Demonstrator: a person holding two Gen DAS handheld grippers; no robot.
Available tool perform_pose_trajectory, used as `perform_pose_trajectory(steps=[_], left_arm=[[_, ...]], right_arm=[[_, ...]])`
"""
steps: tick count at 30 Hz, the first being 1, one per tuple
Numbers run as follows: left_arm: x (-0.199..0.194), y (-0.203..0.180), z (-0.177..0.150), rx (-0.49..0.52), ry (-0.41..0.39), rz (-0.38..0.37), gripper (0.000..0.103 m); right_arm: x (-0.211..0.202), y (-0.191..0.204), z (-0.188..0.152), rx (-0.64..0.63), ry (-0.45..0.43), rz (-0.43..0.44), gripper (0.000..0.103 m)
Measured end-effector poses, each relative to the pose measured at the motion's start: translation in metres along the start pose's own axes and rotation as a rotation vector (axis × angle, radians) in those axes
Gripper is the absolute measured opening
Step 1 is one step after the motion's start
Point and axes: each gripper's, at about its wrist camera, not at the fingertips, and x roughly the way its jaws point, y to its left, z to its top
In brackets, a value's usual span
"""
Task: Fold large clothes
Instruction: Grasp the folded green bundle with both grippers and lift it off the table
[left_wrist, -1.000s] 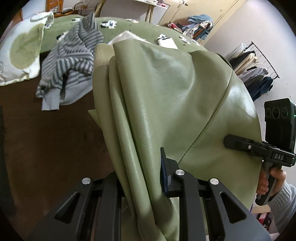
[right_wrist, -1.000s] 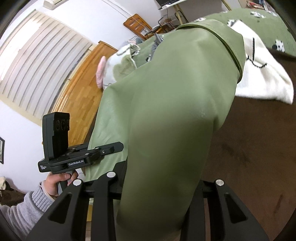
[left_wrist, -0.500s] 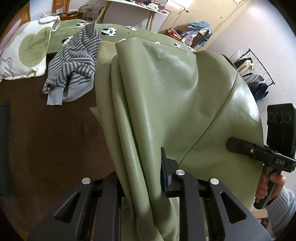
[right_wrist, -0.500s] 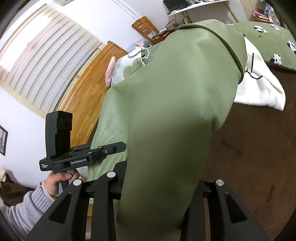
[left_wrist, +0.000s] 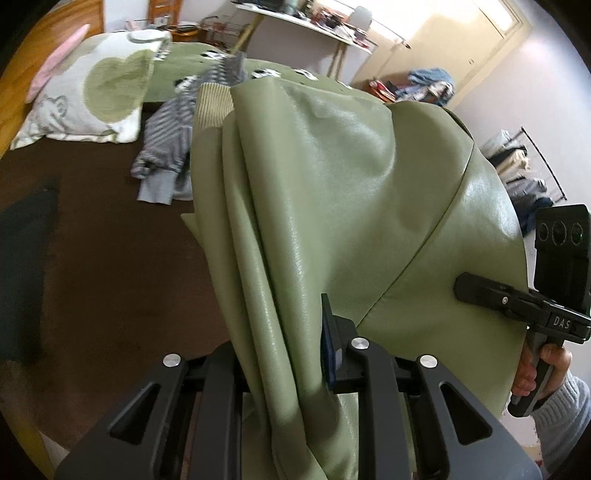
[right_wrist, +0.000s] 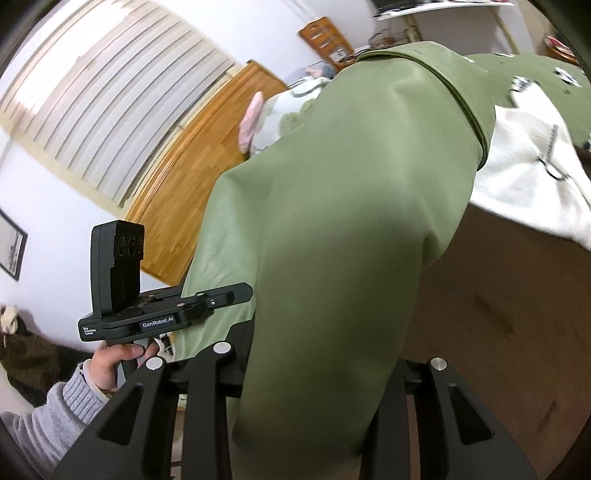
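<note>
Olive-green faux-leather jacket, ribbed knit hem at top, hangs w/ vertical folds above brown bedspread, bunched fabric pinched at two points; seam runs diagonally across glossy panel.

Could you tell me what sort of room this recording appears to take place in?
Most likely a bedroom at home: a pillow lies on a bed with a green patterned cover, a wooden headboard stands behind it, and a clothes rack stands by the wall.

Black gripper frames, silver screws, "GenRobot.AI" label; grey knit sleeve.
</note>
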Motion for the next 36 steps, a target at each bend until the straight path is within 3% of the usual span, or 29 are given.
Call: perform_pose_trajectory(steps=[8, 14, 25, 36], left_arm=[[-0.039, 0.074, 0.003, -0.045, -0.029, 0.042, 0.022], [-0.069, 0.163, 0.012, -0.090, -0.035, 0.060, 0.022], [-0.116, 0.341, 0.013, -0.221, -0.073, 0.152, 0.022], [-0.120, 0.505, -0.001, -0.355, -0.038, 0.262, 0.023]], right_arm=[[0.070, 0.053, 0.029, -0.053, 0.051, 0.038, 0.032], [0.142, 0.101, 0.048, -0.049, 0.068, 0.053, 0.032], [0.324, 0.192, 0.090, -0.124, 0.199, 0.139, 0.032], [0.491, 0.241, 0.089, -0.168, 0.356, 0.221, 0.032]])
